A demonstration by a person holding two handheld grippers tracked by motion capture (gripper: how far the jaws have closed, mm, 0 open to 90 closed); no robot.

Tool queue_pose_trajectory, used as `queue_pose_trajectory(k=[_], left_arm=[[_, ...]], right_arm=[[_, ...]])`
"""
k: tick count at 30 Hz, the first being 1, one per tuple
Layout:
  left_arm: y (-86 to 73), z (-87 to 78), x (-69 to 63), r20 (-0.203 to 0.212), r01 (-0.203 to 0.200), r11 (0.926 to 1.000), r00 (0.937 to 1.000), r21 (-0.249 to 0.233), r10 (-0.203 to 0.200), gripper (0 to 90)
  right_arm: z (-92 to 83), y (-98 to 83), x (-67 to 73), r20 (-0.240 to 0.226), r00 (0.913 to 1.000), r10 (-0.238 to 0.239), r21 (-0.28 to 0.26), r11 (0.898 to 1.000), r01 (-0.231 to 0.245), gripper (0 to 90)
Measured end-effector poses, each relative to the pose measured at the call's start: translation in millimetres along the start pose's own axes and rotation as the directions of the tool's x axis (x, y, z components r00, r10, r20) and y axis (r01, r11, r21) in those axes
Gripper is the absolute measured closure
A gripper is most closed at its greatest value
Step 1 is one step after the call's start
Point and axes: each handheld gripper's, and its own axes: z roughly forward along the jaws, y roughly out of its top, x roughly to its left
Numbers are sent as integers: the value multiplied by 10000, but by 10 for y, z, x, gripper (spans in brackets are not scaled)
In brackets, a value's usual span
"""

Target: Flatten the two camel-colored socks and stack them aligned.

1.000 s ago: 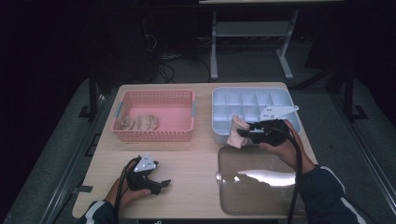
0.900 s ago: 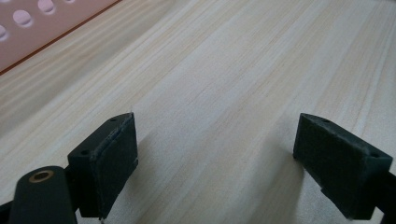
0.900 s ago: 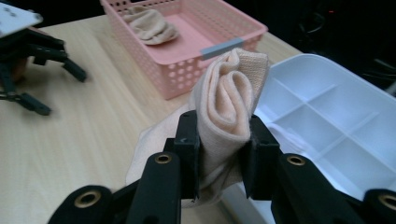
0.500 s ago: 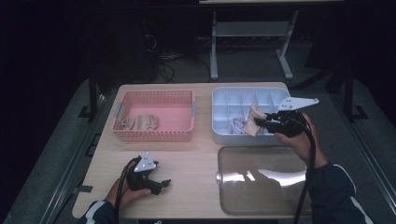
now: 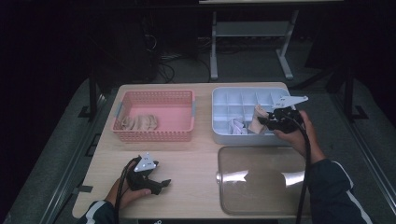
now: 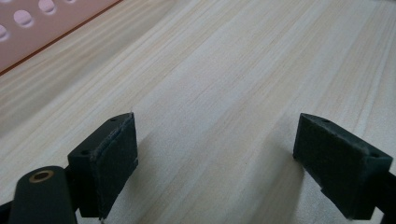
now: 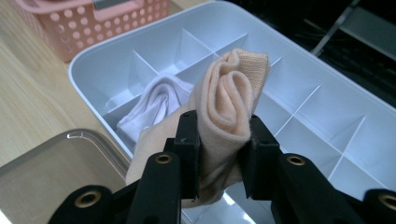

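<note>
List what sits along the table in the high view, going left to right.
Pink basket → left gripper → clear lid → white divided box → white cloth → beige rolled cloth → right gripper, shut on that beige roll over the box.

A dim lab-like recording room: bare wooden table (image 5: 196, 163), floor cables (image 5: 161, 63), metal stand (image 5: 252, 35) behind.

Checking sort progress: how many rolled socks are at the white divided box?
2: a white sock in a front compartment, a peach sock clamped in the right tongs above the box. Others may be hidden.
</note>
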Motion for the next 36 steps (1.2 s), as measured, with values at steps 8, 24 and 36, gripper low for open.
queue_pose_trajectory(k=[8, 24, 36], left_arm=[[0, 0, -1, 5, 14, 10000, 10000, 3, -14, 125], [1, 2, 1, -3, 2, 10000, 10000, 4, -2, 126], [1, 0, 4, -1, -34, 10000, 10000, 34, 34, 126]], right_arm=[[222, 7, -14, 391, 9978, -541, 1158, 9921, 492, 700], [723, 49, -25, -1075, 9918, -690, 3482, 9318, 1026, 681], [637, 85, -112, -1042, 9943, -208, 3265, 9437, 539, 497]])
